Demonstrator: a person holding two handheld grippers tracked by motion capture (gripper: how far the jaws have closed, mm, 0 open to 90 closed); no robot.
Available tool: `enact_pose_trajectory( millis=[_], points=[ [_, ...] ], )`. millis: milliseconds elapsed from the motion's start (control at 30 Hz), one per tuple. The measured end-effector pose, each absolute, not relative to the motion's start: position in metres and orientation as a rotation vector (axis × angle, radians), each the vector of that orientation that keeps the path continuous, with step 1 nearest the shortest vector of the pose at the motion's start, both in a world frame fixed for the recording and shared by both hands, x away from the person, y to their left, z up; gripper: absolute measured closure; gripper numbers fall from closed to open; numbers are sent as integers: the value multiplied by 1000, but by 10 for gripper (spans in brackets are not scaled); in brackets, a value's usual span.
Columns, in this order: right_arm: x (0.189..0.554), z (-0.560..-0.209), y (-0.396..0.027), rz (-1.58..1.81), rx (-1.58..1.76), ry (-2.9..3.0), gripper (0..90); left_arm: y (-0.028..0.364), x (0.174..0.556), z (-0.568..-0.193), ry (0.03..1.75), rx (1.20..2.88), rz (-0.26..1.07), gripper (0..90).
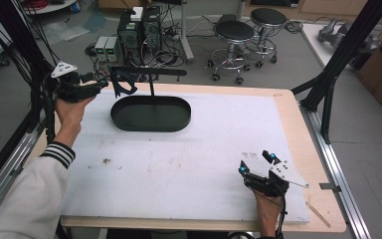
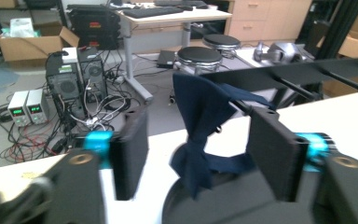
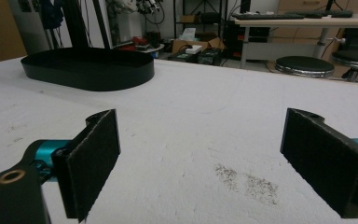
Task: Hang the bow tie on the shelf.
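L fingers (image 2: 205,158) lined up on bow tie (image 2: 200,140)
Your L fingers spread either side of tie on rack bar (image 1: 151,73), ready to pinch; R fingers (image 1: 255,163) spread, idle over surface (image 1: 189,159).

Even indoor light; soft shadows; slight blur.

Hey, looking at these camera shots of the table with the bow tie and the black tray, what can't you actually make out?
- How the navy bow tie hangs on the black bar: in the left gripper view the cloth covers the attachment; in the high view it is too small.
- The oval tray's inside: in the right gripper view its wall hides the floor.
- The left gripper has its jaws apart around the bow tie; contact is unclear, blurred.
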State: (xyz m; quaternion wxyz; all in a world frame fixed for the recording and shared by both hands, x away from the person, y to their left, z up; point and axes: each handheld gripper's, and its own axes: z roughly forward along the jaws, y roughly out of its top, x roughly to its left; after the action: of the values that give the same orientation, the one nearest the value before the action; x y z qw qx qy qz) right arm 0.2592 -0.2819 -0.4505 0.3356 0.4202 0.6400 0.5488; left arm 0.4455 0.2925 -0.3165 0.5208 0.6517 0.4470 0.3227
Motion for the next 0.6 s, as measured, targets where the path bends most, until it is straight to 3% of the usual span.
enact_pose_trajectory(
  millis=[133,233,600],
  points=[
    [259,-451,-282,1440,1095,1668,108,295,426,-319,1012,1587,740,261],
    [259,-451,-283,1449,1095,1665,108,296,397,-326,897,1605,779,261],
    [258,-451,-283,1451,1088,1658,108,293,326,-374,789,1597,718,267]
  ],
)
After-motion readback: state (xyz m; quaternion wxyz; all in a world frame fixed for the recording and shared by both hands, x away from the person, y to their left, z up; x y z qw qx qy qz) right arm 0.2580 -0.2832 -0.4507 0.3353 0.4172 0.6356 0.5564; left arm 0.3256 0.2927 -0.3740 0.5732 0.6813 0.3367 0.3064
